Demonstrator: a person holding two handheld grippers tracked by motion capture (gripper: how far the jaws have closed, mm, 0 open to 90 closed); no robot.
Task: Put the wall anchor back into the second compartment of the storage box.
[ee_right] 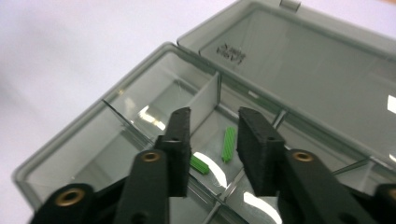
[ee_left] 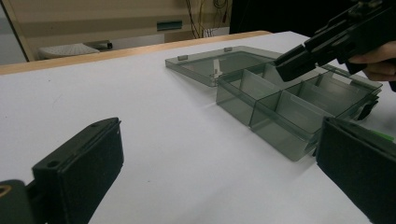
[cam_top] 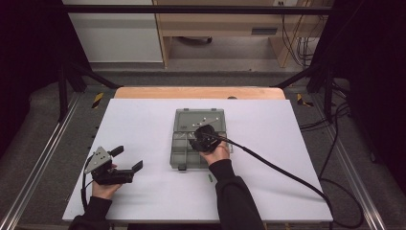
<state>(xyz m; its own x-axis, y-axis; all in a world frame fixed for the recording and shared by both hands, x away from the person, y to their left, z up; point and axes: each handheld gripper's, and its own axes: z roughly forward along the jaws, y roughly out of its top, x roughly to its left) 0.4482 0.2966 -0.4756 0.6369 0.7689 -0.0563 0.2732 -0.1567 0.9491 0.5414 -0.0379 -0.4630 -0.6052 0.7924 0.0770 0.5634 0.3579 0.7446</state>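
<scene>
- Right claw (ee_right: 212, 140): black, two-jawed, held in the person's right hand (cam_top: 216, 154); jaws parted to a narrow gap and gripping nothing; poised over the compartments of the box, tips pointing down into it.
- Two green ribbed plastic plugs (ee_right: 229, 143): lay in the compartment under the right claw. One was seen upright in the gap between the jaws; the other lay partly hidden beside the left-hand jaw. Neither was touched by the jaws.
- Smoke-grey translucent plastic compartment box (cam_top: 178, 149): stood at the middle of the tabletop, divided by thin partitions into several cells; its hinged lid (cam_top: 184, 120) lay open and flat on the far side. Small pale pieces rested on the lid, too small to identify.
- Left claw (cam_top: 130, 159): black, topped by a grey three-cornered plate, held in the person's left hand (cam_top: 104, 188); jaws spread wide and empty; sat low over the tabletop, well apart from the box, to its left and pointing toward it.
- White tabletop (cam_top: 143, 120): carried the box; a small dark item (cam_top: 209, 178) lay near the box's near edge, identity not discernible.
</scene>
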